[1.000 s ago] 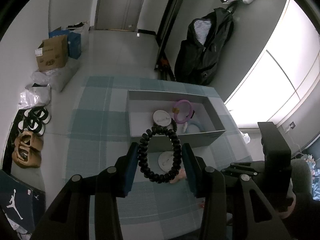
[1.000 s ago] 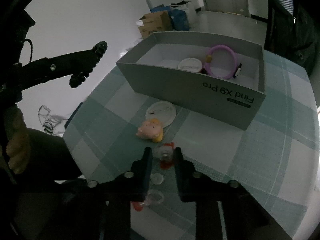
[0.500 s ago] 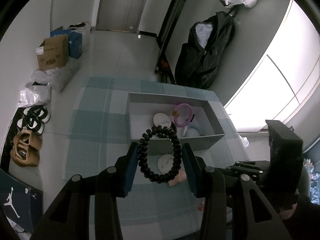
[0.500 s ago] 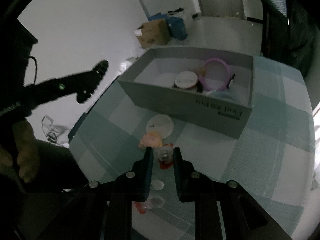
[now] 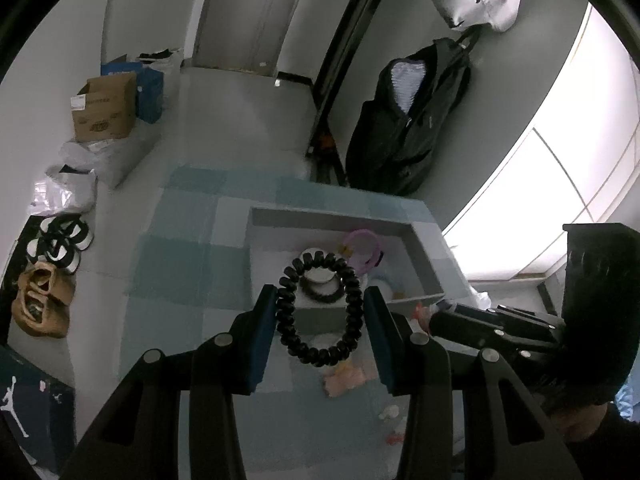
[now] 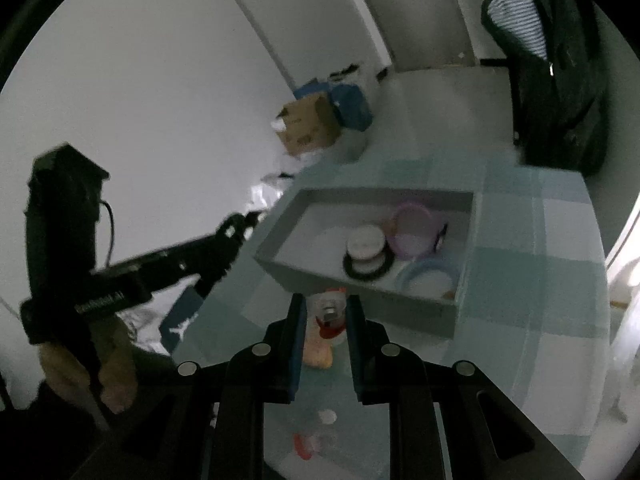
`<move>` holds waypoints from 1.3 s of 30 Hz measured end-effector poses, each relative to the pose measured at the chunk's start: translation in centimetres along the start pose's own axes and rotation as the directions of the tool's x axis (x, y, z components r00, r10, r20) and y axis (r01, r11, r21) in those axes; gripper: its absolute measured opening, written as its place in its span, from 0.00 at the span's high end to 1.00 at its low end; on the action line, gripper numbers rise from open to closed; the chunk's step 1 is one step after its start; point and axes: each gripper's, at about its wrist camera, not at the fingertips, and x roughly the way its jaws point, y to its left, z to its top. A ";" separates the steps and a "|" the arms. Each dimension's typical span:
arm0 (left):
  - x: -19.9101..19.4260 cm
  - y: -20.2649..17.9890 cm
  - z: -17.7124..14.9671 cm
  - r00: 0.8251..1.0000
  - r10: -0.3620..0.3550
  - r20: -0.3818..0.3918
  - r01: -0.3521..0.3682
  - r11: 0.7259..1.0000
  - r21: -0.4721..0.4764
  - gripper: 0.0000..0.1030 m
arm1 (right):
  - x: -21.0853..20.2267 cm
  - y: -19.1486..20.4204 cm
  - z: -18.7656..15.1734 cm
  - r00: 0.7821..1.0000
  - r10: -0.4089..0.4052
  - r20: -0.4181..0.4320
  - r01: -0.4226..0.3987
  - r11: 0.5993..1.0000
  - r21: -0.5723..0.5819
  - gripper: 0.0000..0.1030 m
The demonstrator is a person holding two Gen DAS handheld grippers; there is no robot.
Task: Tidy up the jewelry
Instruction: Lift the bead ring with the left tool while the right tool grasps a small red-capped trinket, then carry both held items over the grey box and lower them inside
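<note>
Your left gripper squeezes the black ring; your right gripper pinches a small charm. Let go before the box, and they miss.

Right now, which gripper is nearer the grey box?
Right. The right gripper, shut on a small clear-and-red trinket, sits at the grey box front wall; the left gripper holds a black spiral hair tie further back.

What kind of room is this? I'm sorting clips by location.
Probably a home entryway or living area: a black jacket hangs on the wall, shoes line the floor beside cardboard boxes, and a checkered tablecloth covers the table.
</note>
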 end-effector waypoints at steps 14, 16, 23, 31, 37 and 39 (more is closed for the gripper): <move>2.3 0.0 2.1 0.999 -0.053 -0.006 0.053 0.998 -0.020 0.63 | -0.7 -1.5 3.0 0.995 0.033 0.096 -0.037 0.999 0.035 0.82; 2.6 0.0 2.3 0.998 -0.055 -0.010 0.055 0.998 -0.017 0.63 | -0.5 -1.7 3.5 0.994 0.032 0.104 -0.036 0.999 0.035 0.82; 4.4 0.1 2.9 0.997 -0.057 -0.052 0.056 0.998 -0.023 0.63 | 0.6 -2.5 4.5 0.993 0.047 0.108 -0.051 0.998 0.041 0.82; 6.1 -0.1 3.5 0.994 -0.052 -0.094 0.049 0.998 -0.032 0.63 | 2.1 -3.8 5.2 0.996 0.040 0.084 -0.046 0.997 0.067 0.82; 7.2 -0.2 3.5 0.991 -0.047 -0.125 0.044 0.999 -0.029 0.63 | 2.9 -4.9 5.5 0.997 0.044 0.066 -0.050 0.994 0.093 0.82; 7.6 -0.2 3.5 0.990 -0.042 -0.134 0.038 0.999 -0.030 0.63 | 3.2 -5.2 5.5 0.997 0.046 0.056 -0.052 0.993 0.104 0.82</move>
